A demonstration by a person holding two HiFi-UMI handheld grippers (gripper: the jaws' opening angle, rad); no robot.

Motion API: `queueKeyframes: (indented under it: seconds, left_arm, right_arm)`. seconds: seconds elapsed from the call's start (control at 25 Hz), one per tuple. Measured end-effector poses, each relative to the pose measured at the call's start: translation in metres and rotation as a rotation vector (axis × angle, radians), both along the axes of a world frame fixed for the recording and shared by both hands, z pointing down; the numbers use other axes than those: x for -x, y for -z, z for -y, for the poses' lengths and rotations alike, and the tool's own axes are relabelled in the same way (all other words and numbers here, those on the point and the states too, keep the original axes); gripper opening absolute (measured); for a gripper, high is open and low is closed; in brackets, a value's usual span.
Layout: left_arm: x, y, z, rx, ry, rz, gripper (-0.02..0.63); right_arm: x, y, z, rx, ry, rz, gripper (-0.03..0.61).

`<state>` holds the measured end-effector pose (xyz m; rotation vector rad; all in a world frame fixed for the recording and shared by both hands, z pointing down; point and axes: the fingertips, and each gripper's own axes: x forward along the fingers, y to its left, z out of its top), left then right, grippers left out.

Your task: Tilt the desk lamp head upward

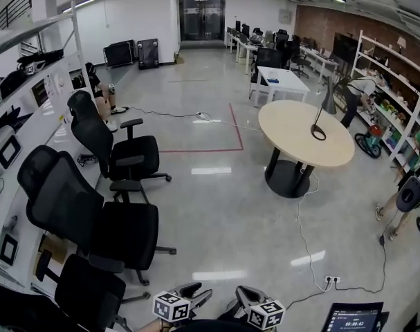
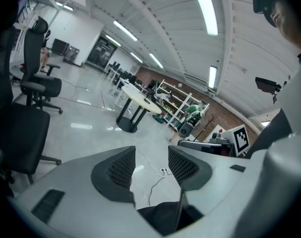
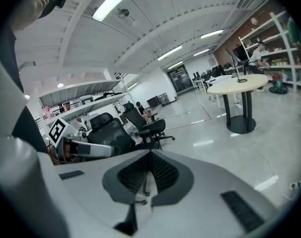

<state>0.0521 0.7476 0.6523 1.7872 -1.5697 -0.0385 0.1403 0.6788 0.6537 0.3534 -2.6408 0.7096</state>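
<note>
Standing on the round table at the far right of the room, the desk lamp is well apart from both grippers. It has a ring-shaped base, a thin stem and a dark head at the top; nothing touches it. In the right gripper view the same lamp shows small on the table, far behind the jaws.

Both grippers are low at the bottom edge of the head view, side by side above the shiny floor. The left gripper has its jaws apart, and between them only the floor and a white cable are seen, so it holds nothing. The right gripper has its jaws closed together, pad against pad, with nothing between them.

Black office chairs stand in a row on the left. A power strip lies on the floor near the bottom right, and shelves run along the right wall.
</note>
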Motion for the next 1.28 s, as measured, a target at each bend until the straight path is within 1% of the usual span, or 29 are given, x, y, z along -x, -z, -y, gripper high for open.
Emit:
queueKeyframes:
  seconds: [0.12,0.2,0.4,0.48,0.6,0.72,0.8,0.88,1.0,1.08,1.16,1.28]
  left_arm:
    - [0.008,0.016,0.041,-0.016,0.019,0.051,0.215]
    - [0.009,0.021,0.072,-0.021,0.021,0.067,0.215]
    - [-0.004,0.028,0.14,-0.033,-0.011,0.09,0.215]
    - [-0.006,0.027,0.157,-0.033,-0.017,0.085,0.215]
    - [-0.001,0.022,0.172,-0.021,-0.021,0.072,0.215]
    - [0.01,0.016,0.188,-0.009,-0.019,0.058,0.215]
    - [0.011,0.013,0.199,0.0,-0.027,0.037,0.215]
    - [0.005,0.008,0.214,0.007,-0.052,0.017,0.215]
    - [0.004,0.001,0.249,-0.008,-0.113,-0.002,0.215]
    - [0.018,0.007,0.276,-0.033,-0.154,-0.007,0.215]
    - [0.04,0.016,0.301,-0.056,-0.186,-0.011,0.215]
    - [0.077,0.018,0.331,-0.078,-0.211,-0.027,0.215]
  right_arm:
    - [0.014,0.003,0.038,0.002,0.029,0.027,0.005]
    - [0.018,0.003,0.064,0.007,0.037,0.042,0.005]
    - [0.008,-0.002,0.128,0.026,0.004,0.055,0.005]
    - [0.003,-0.009,0.147,0.041,-0.016,0.046,0.005]
    - [0.003,-0.017,0.16,0.068,-0.034,0.034,0.005]
    - [0.011,-0.026,0.171,0.085,-0.033,0.013,0.005]
    - [0.013,-0.027,0.178,0.085,-0.022,-0.005,0.005]
    - [0.008,-0.028,0.19,0.072,-0.03,-0.022,0.005]
    - [0.001,-0.032,0.224,0.057,-0.107,-0.044,0.005]
    - [0.01,-0.03,0.248,0.055,-0.166,-0.057,0.005]
    - [0.028,-0.023,0.268,0.039,-0.202,-0.073,0.005]
    - [0.066,-0.018,0.288,0.006,-0.206,-0.103,0.005]
